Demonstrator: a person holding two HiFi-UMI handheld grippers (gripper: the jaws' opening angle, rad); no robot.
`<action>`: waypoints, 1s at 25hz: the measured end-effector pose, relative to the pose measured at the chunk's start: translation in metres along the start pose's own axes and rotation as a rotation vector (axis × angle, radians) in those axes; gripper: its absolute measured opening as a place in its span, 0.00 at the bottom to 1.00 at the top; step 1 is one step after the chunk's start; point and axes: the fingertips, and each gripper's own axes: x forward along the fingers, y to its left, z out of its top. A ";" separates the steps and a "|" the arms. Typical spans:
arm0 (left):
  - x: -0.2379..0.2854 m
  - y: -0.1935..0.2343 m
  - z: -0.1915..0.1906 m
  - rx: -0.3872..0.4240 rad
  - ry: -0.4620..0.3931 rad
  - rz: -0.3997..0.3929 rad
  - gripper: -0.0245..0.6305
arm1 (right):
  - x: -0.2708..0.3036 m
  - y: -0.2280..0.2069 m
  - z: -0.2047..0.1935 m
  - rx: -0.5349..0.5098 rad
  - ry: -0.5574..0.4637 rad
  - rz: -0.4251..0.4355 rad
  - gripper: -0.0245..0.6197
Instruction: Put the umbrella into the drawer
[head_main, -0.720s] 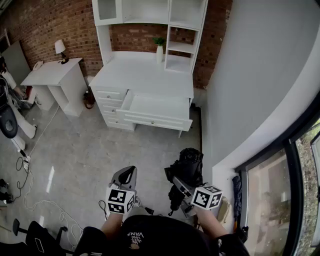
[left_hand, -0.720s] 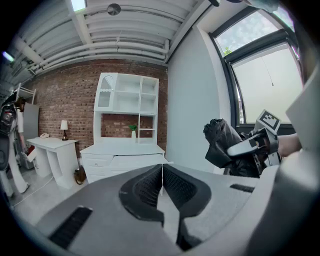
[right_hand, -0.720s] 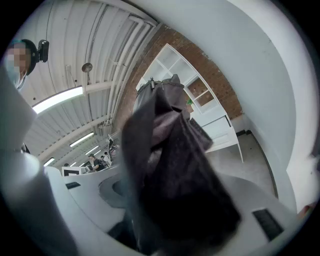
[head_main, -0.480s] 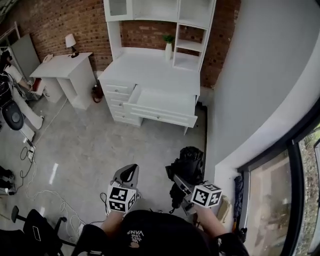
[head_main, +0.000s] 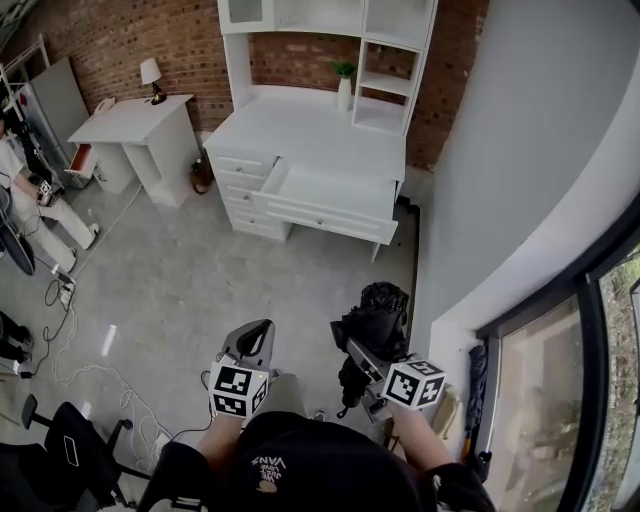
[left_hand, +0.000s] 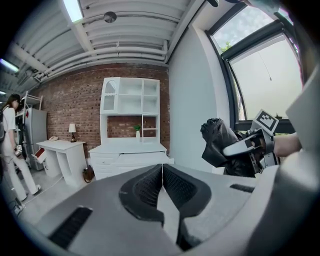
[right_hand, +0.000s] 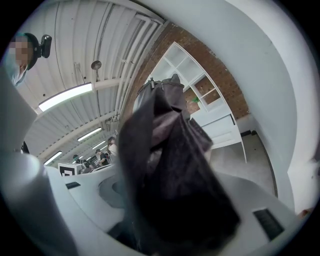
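While the drawer (head_main: 330, 195) stands pulled out under the front edge of the white worktop (head_main: 300, 135) across the floor, the person carries the folded black umbrella (head_main: 375, 318) in the right tongs (head_main: 357, 357), well apart from its destination. The jaws stand wide around the bunched fabric, probably so the bundle travels in one piece and can be lowered lengthwise into the drawer. The left tongs (head_main: 256, 340) are clenched on nothing (their pads meet, as their own view shows), apparently kept free to steady the umbrella or handle the drawer front. The count is one umbrella held, two tongs and one drawer open. Several closed drawers sit at the worktop's left end, and one potted plant (head_main: 344, 85) at its back edge.
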 end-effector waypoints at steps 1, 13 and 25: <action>0.001 -0.001 -0.001 0.001 0.003 -0.002 0.05 | 0.000 -0.001 0.001 -0.005 0.001 -0.004 0.41; 0.062 0.031 -0.003 -0.020 0.013 -0.010 0.05 | 0.051 -0.041 0.026 -0.024 0.041 -0.046 0.41; 0.167 0.153 0.028 -0.046 0.018 -0.017 0.05 | 0.184 -0.063 0.096 -0.083 0.071 -0.100 0.41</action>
